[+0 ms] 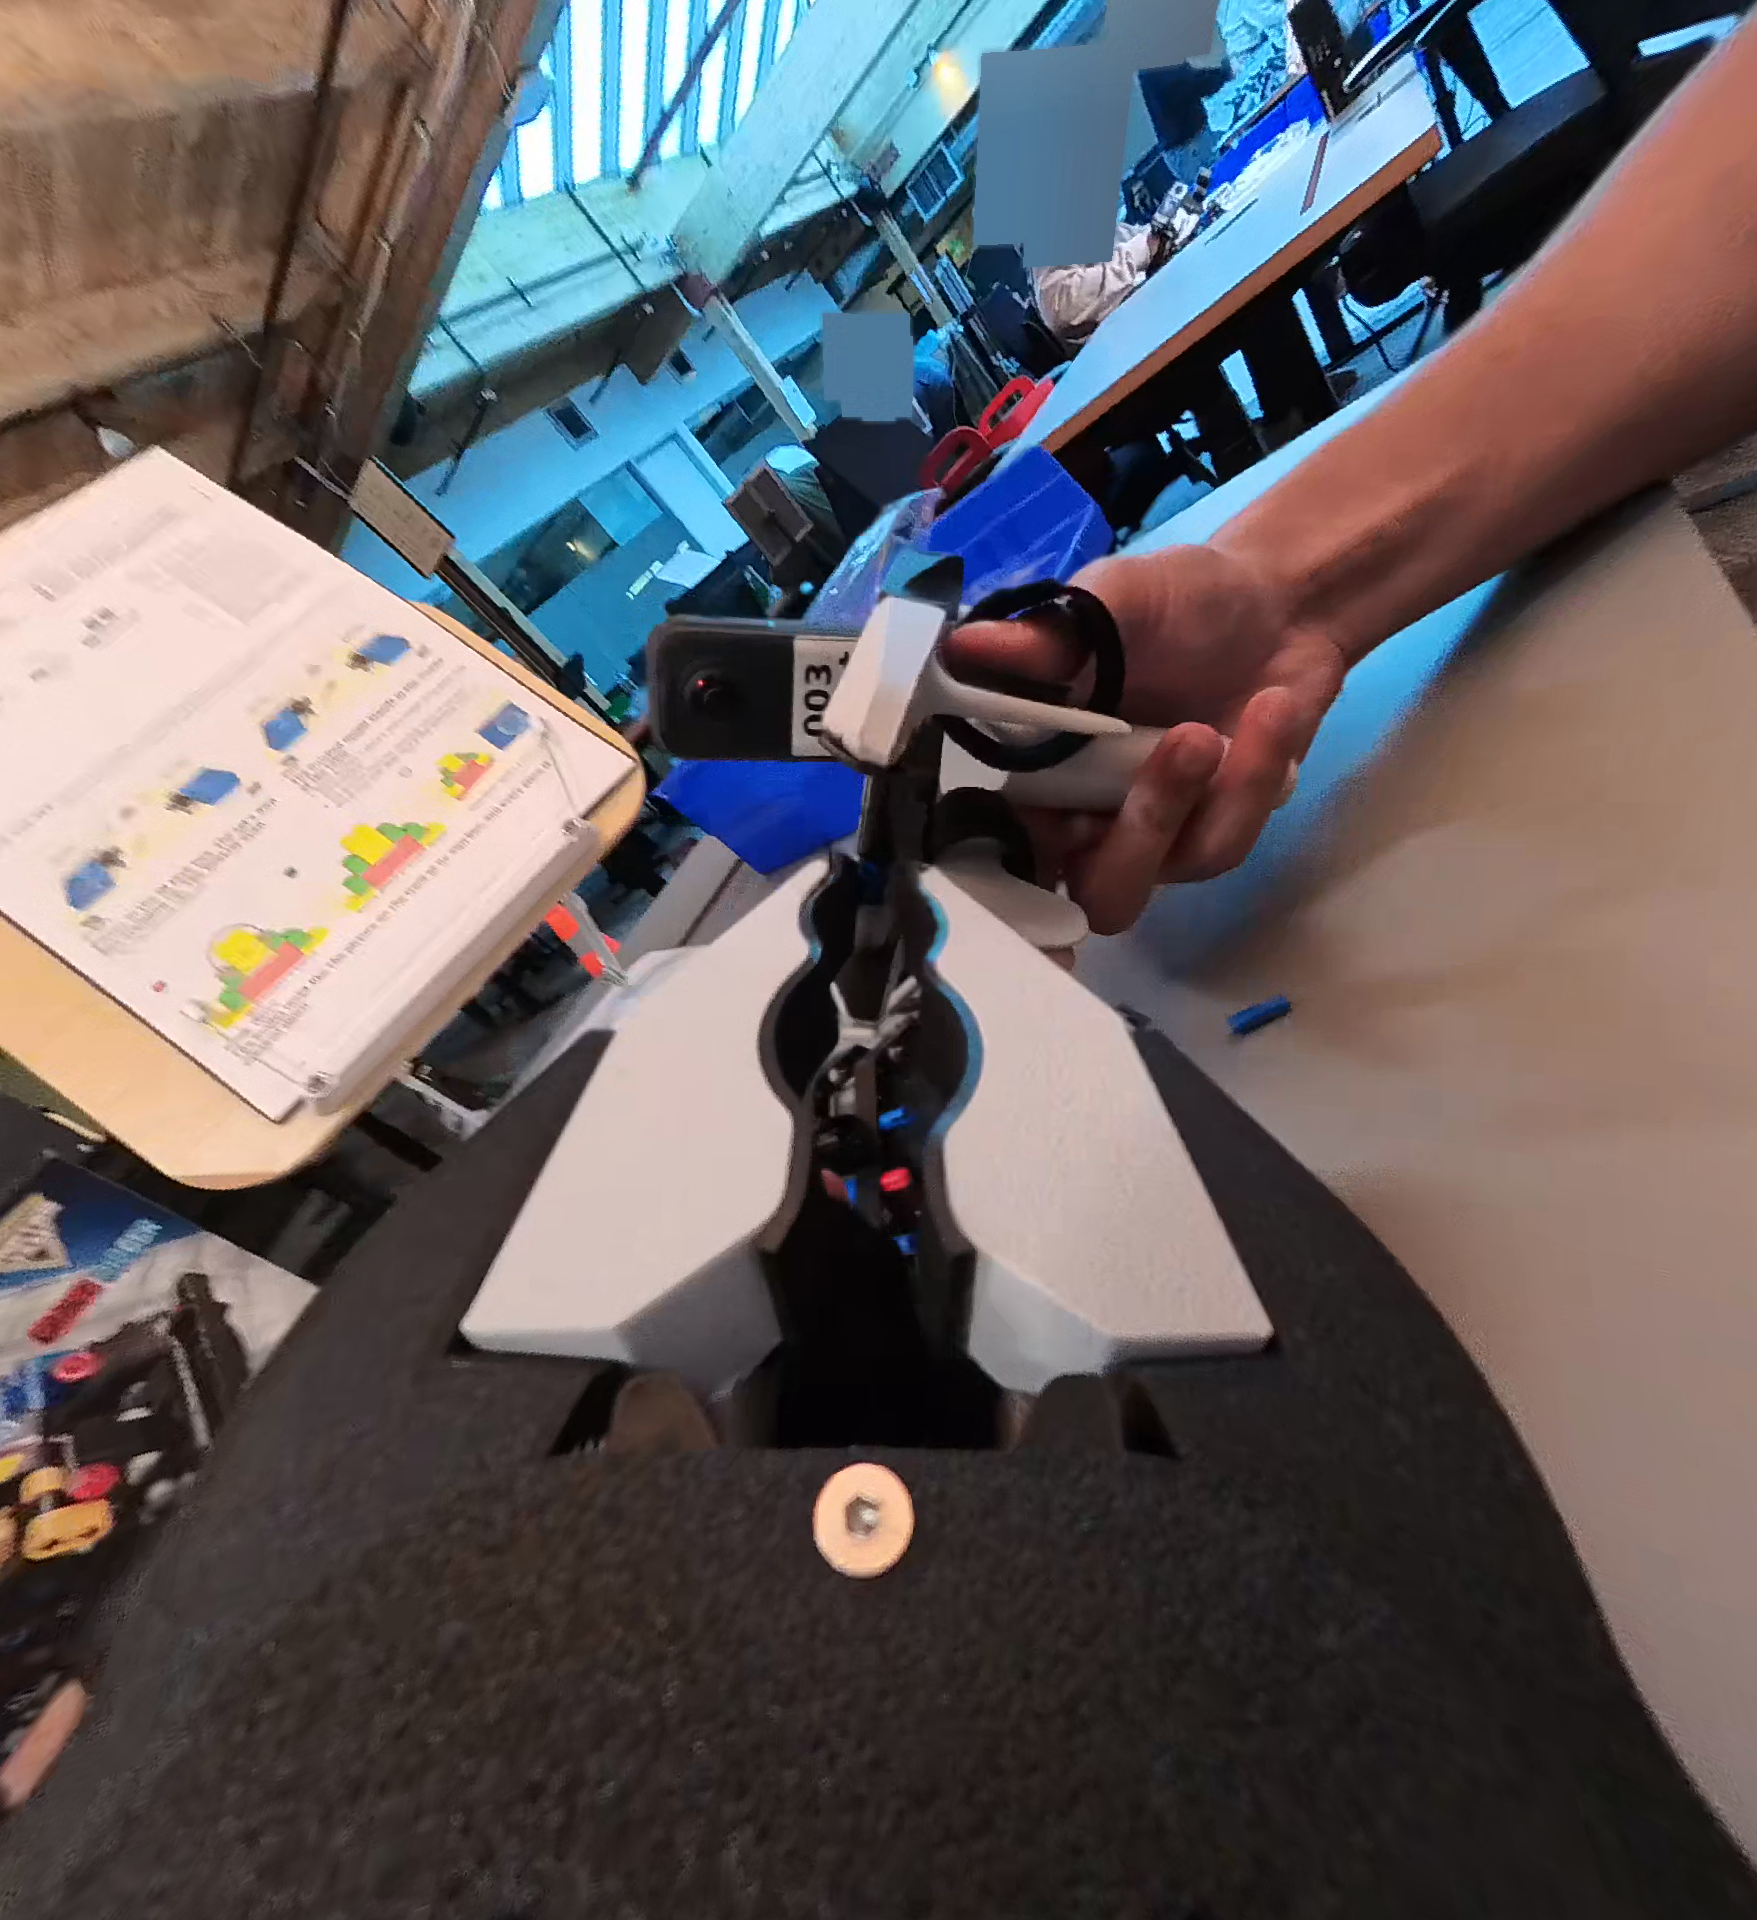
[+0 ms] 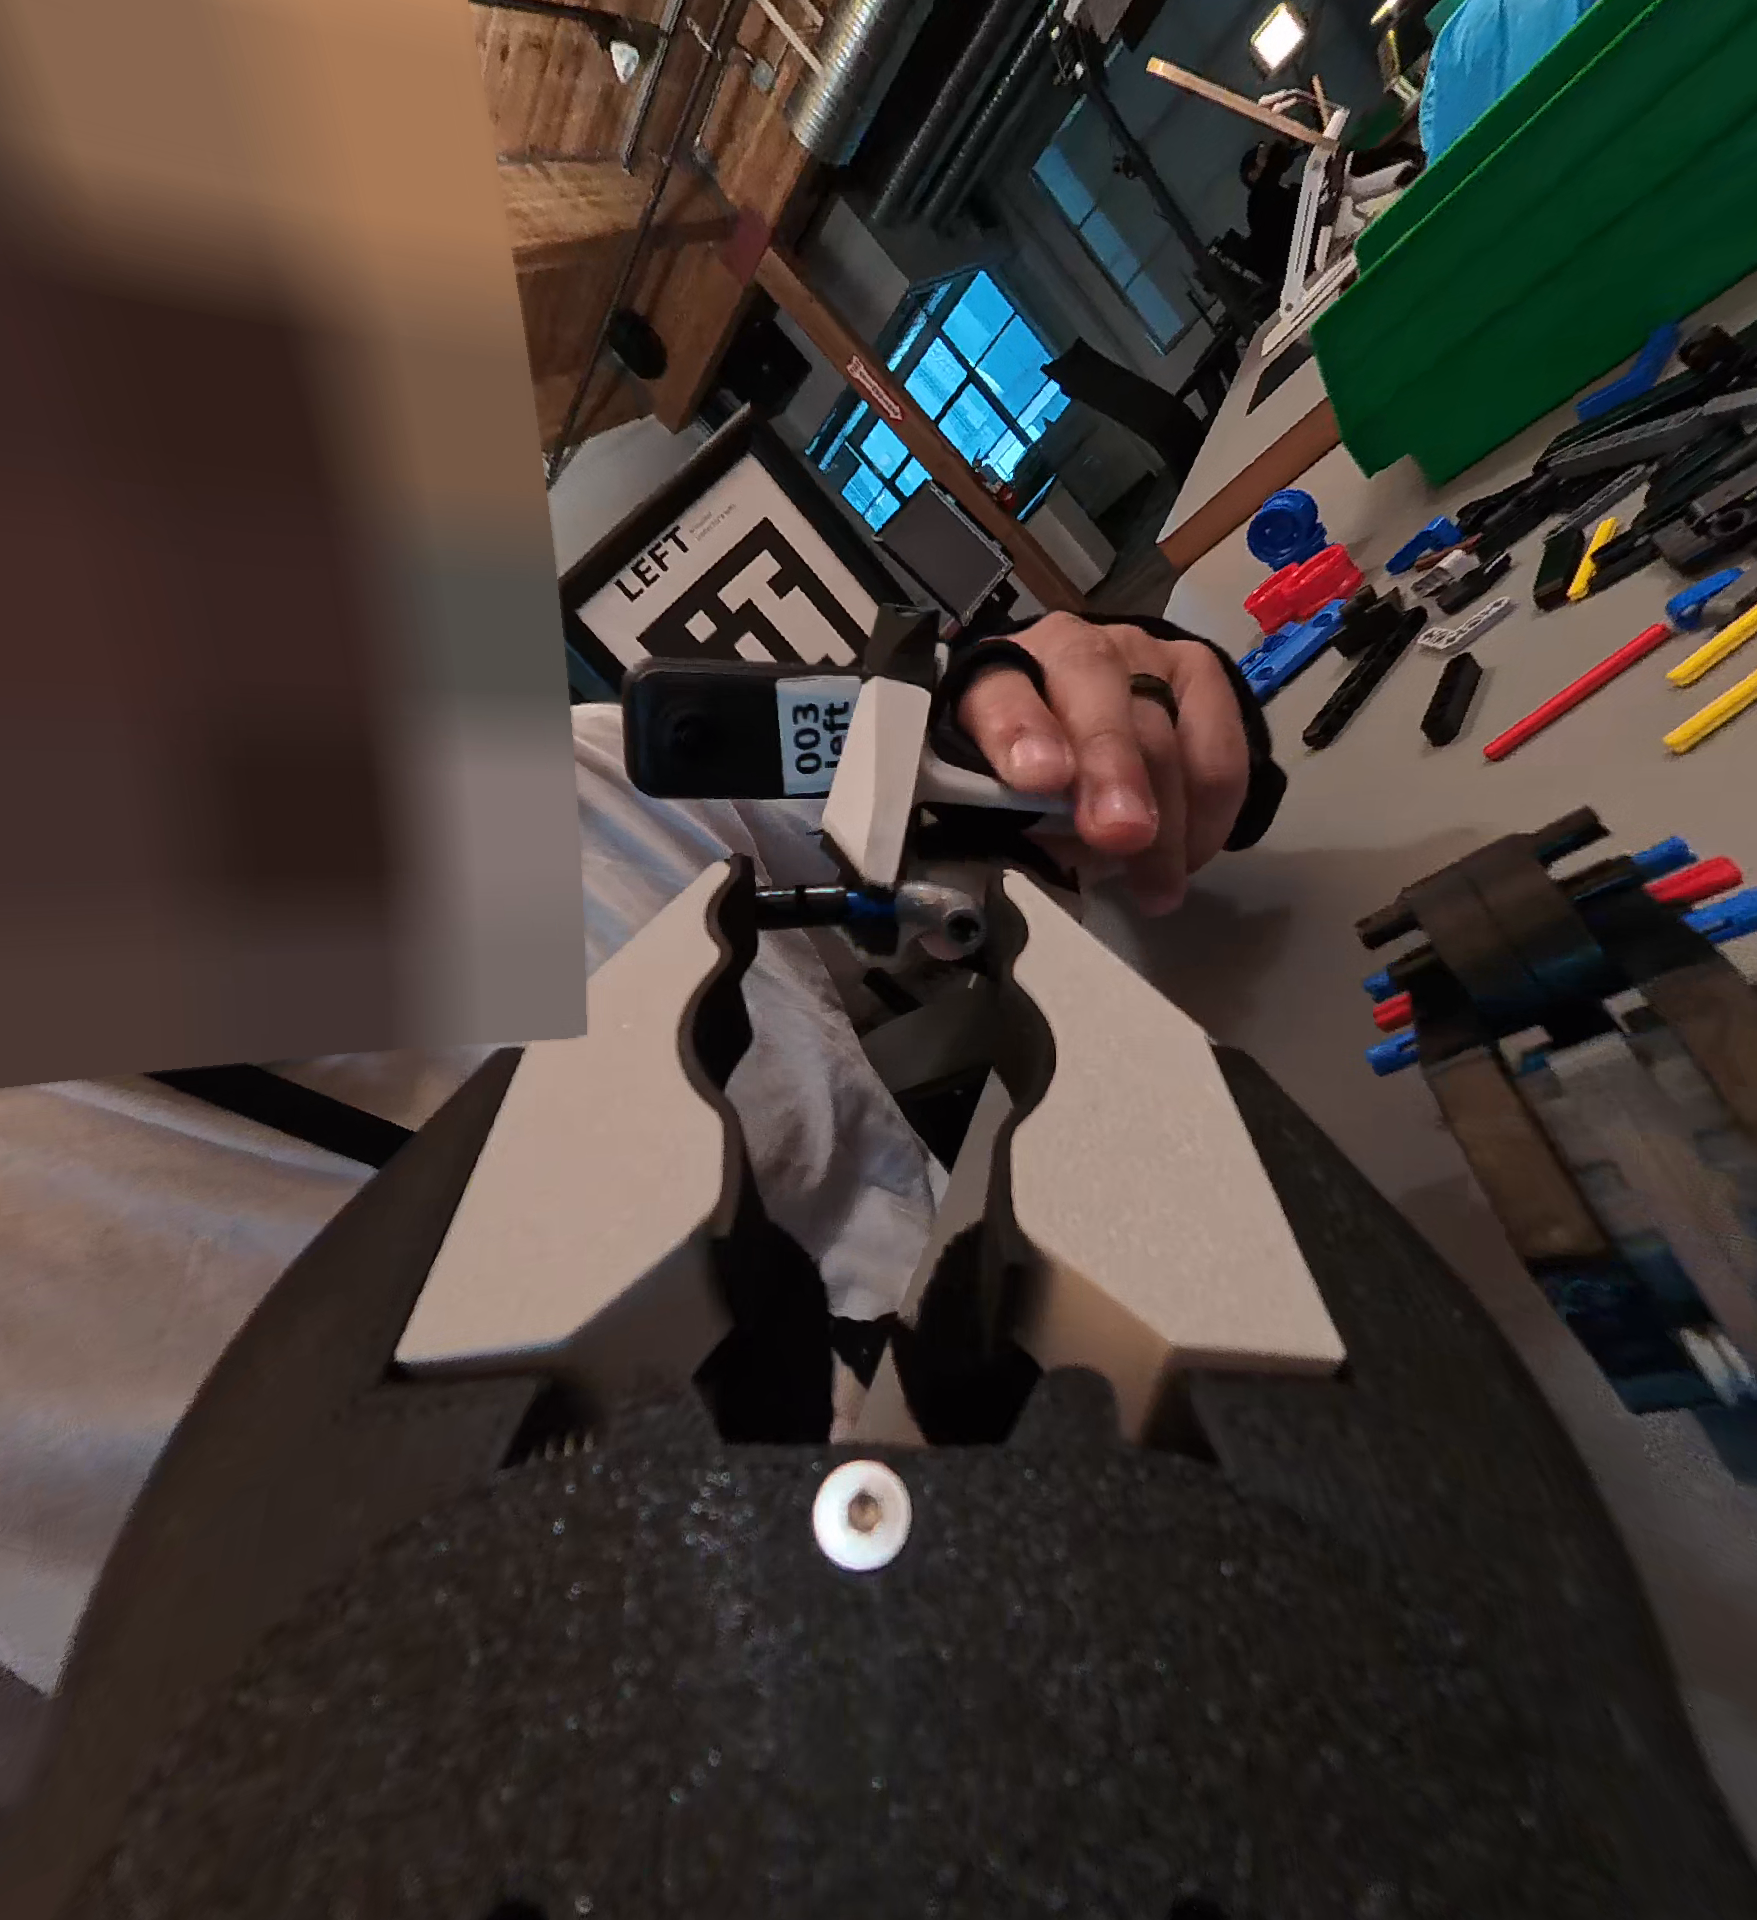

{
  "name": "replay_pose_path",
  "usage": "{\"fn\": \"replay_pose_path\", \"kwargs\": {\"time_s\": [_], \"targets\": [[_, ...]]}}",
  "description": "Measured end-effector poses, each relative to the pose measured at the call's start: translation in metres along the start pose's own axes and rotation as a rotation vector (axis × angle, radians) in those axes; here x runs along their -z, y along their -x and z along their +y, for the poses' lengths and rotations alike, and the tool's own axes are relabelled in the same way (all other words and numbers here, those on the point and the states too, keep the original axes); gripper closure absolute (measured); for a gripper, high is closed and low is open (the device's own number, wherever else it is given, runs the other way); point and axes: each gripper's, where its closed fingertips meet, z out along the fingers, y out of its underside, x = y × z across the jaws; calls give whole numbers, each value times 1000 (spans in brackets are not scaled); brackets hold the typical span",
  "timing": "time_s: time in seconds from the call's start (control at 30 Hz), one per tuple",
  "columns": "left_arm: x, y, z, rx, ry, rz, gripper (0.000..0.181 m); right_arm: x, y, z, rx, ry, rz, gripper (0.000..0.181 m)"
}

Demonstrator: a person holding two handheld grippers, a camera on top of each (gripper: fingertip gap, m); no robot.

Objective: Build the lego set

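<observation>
Lego assembly (image 1: 879,1101), dark with blue and red pins, sits clamped between the left gripper (image 1: 869,1039) fingers, held above the pale table (image 1: 1476,1039). Across from it the right gripper (image 2: 869,914) stands parted around a small black-and-blue pin with a grey end (image 2: 863,909), touching only one fingertip. Further off, a larger black build (image 2: 1601,1039) lies on the table, with loose parts (image 2: 1580,623) scattered beyond.

Each camera sits close behind its own claw, looking along the fingers; both face each other over the surface (image 1: 1476,1091).
</observation>
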Motion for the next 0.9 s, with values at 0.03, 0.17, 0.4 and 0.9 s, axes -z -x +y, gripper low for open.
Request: {"fn": "replay_pose_path", "kwargs": {"time_s": [0.03,0.17,0.4,0.9], "targets": [[-1,-3,1,27,12,28,171,1,0,0,-12,-4,-6,139],[0,-1,0,48,11,42,164,6,4,-4,-82,-40,-74,139],[-4,-4,8,29,44,45,165,1,11,1,-136,-35,-134,139],[-5,-2,12,64,83,32,175,1,5,0,-174,-73,-149,141]]}}
